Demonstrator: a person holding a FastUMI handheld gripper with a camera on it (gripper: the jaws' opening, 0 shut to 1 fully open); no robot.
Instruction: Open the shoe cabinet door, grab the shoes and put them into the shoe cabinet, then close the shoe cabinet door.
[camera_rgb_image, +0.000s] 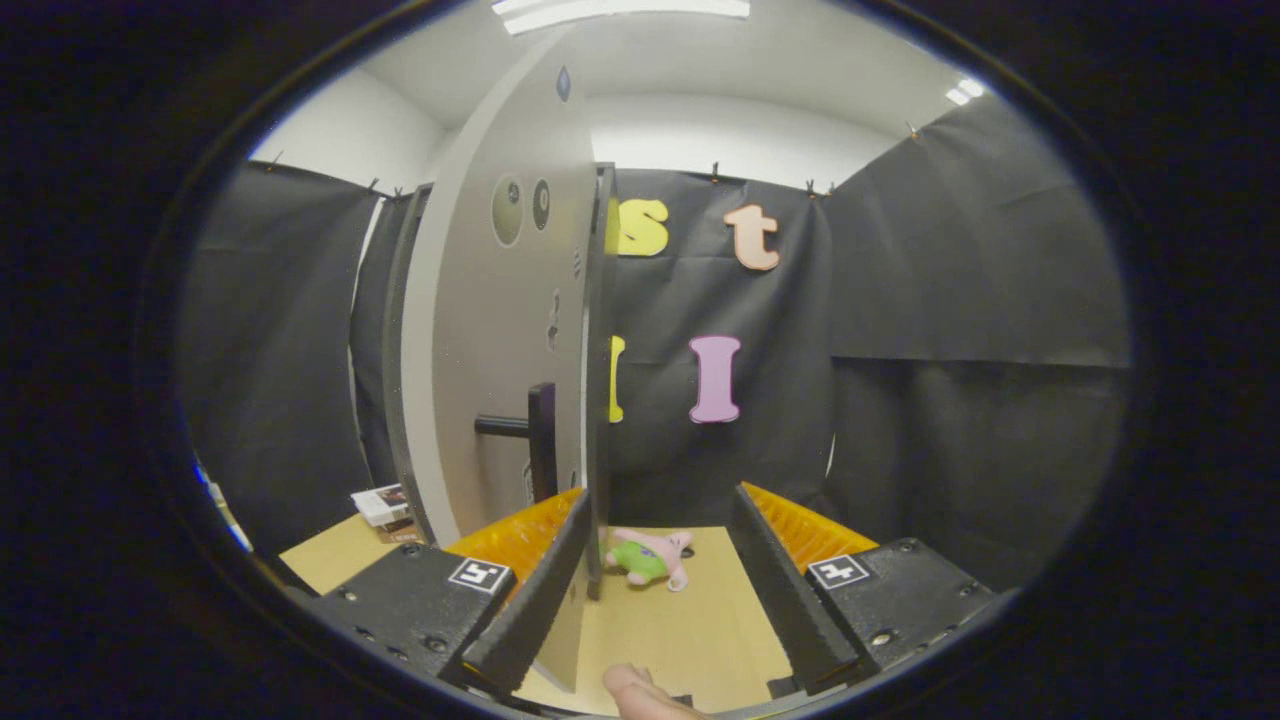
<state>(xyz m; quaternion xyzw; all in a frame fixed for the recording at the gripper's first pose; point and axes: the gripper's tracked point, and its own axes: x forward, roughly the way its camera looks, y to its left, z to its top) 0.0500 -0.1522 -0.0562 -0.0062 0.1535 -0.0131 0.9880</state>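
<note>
Gripper view: gripper (660, 580) spread wide, nothing pinched, free edge of the cabinet door (500, 330) just inside the left finger. Door swung open, seen nearly edge-on, dark handle (525, 430) sticking out of its face. Beyond the fingers, on the wooden table (700, 620), a pink and green plush toy (650, 557). A fingertip (635, 690) at the bottom between the fingers. Small stack of boxes (383, 505) left of the door. Opening looks done or nearly so; shoes nowhere to be made out, so grabbing, stowing and closing all left, by the look of it.
</note>
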